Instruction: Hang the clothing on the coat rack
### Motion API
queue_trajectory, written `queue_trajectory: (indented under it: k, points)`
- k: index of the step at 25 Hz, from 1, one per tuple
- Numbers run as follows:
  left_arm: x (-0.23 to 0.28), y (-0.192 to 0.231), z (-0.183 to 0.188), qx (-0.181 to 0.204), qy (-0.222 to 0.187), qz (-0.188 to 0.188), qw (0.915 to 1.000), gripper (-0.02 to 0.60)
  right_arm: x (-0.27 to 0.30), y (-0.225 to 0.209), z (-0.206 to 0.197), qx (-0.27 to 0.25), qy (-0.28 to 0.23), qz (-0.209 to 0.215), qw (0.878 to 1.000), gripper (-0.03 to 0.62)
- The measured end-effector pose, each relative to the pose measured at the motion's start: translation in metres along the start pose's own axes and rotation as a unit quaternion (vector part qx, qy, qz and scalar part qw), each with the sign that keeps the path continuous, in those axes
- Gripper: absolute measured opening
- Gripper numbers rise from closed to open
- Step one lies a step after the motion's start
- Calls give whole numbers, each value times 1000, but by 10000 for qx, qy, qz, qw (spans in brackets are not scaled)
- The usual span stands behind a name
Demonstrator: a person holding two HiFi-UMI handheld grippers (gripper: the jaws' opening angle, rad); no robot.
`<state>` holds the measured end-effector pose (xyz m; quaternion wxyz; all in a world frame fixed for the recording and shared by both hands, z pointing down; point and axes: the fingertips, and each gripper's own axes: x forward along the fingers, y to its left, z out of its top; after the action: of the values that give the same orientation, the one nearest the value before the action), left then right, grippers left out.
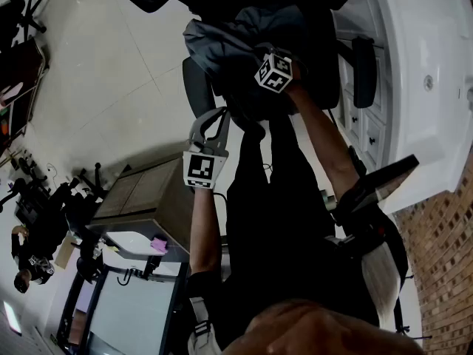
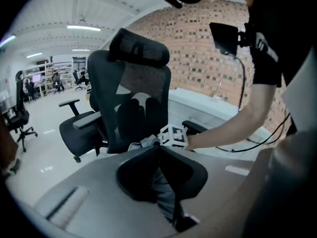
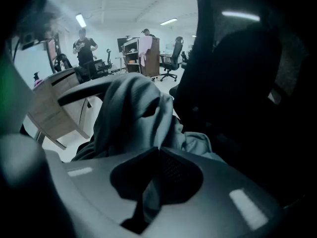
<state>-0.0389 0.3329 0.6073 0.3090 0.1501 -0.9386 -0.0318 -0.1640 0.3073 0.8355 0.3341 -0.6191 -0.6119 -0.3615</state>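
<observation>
The left gripper (image 2: 159, 148) had its jaws shut tight on a fold of the grey clothing (image 2: 167, 197), which ran down between them. Only its view showed the black office chair (image 2: 130, 88) upright from the front, headrest on top, with a brick wall (image 2: 208, 48) behind it. It also showed the right gripper's marker cube (image 2: 173, 136) low against the backrest at the rear edge of the seat.

The head view alone took in both grippers from above. There the garment lay bunched on the chair seat, the left gripper below it and the right one at its near edge.

The right gripper (image 3: 158, 150) likewise had its jaws closed on a strip of the cloth. Its view showed the rest of the garment heaped just ahead, against the dark backrest. It also showed two people (image 3: 81, 46) standing far off among other chairs.

The floor (image 1: 111, 65) was pale tile. A wooden desk (image 1: 144, 194) stood left of the chair, and a white cabinet (image 1: 421, 87) stood to its right. Strip lights (image 2: 83, 28) ran along the white ceiling.
</observation>
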Motion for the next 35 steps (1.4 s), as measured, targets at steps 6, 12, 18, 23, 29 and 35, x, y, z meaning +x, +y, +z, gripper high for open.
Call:
queue_trajectory:
  k: [6, 12, 18, 23, 29, 35]
  points:
    - [124, 47, -25, -860, 805, -140, 9929, 3, -54, 70, -9, -360, -305, -386, 9981, 17]
    - [169, 31, -99, -1498, 1597, 41, 9757, 3, -37, 133, -69, 609, 36, 574, 9965, 122]
    - [171, 44, -114, -1249, 1647, 474, 9772, 3, -68, -3, -69, 2892, -730, -330, 9539, 227]
    - [176, 49, -105, -916, 1493, 685, 9822, 3, 8, -48, -68, 2615, 123, -101, 9651, 225]
    - [184, 58, -87, -573, 1371, 710, 9863, 3, -88, -72, -68, 4198, -1392, -587, 8950, 20]
    - [196, 70, -49, -295, 1057, 541, 9925, 3, -176, -82, -82, 5084, -2658, -825, 8149, 20]
